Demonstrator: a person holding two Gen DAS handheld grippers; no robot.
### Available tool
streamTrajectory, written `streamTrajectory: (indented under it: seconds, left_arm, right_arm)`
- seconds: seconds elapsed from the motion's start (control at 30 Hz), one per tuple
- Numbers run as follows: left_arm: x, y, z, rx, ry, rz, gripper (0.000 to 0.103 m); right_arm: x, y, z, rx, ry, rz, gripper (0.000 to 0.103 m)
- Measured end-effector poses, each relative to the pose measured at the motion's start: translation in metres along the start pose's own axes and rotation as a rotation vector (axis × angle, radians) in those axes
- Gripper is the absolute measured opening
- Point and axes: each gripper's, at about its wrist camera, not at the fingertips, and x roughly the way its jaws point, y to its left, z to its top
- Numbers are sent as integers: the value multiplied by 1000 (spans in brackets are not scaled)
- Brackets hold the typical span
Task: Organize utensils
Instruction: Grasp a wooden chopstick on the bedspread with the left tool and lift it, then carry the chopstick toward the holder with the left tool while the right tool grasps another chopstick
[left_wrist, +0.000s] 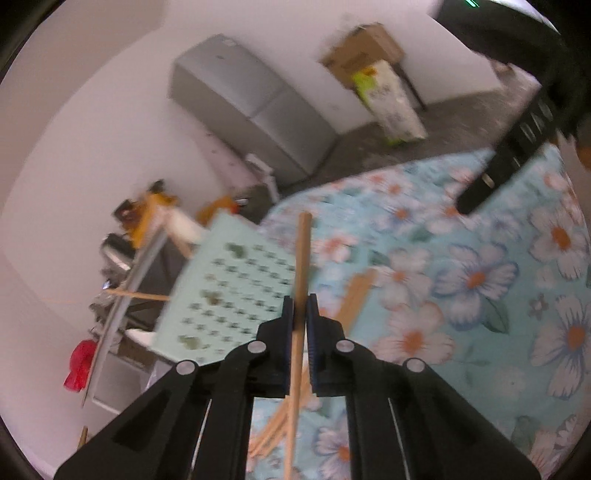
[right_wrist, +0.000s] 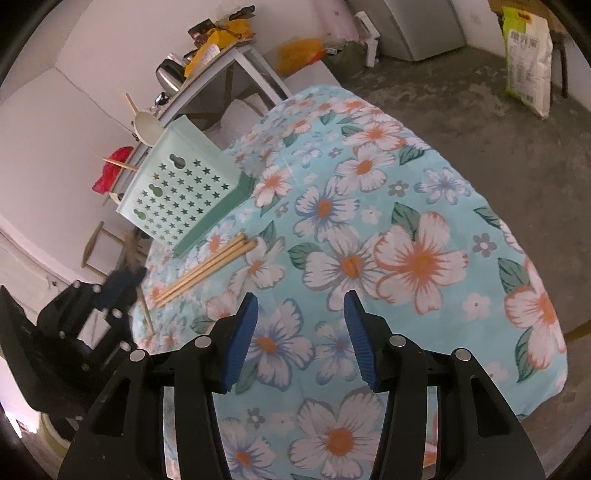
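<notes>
We have the left gripper (left_wrist: 300, 310) clenched on one pale wooden chopstick (left_wrist: 301, 258), lifted just beside the mint-green star-perforated plastic holder (left_wrist: 229, 291). We should tip it upright and steer over the holder's open top before letting go. Our right gripper (right_wrist: 300, 332) hangs released, holding nothing, above the floral tablecloth (right_wrist: 406, 221); the remaining wooden chopsticks (right_wrist: 207, 269) lie at the holder's foot.
</notes>
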Motion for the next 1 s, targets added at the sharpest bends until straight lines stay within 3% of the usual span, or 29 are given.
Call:
streamTrajectory:
  seconds: [0.23, 0.43, 0.6, 0.8, 1.0]
  left_arm:
    - [-29, 48, 3, -106, -33, 160, 6]
    - [-44, 76, -6, -204, -22, 221, 6]
    - [-48, 80, -12, -248, -9, 234, 6]
    - [-49, 77, -18, -298, 5, 222, 6]
    - [-43, 74, -21, -323, 18, 202, 6]
  right_arm:
    - [6, 13, 4, 12, 3, 59, 45]
    - [25, 24, 13, 57, 16, 162, 43]
    - [57, 23, 18, 149, 69, 229, 40]
    - [95, 18, 25, 252, 118, 231, 33]
    - [108, 13, 31, 335, 117, 230, 23]
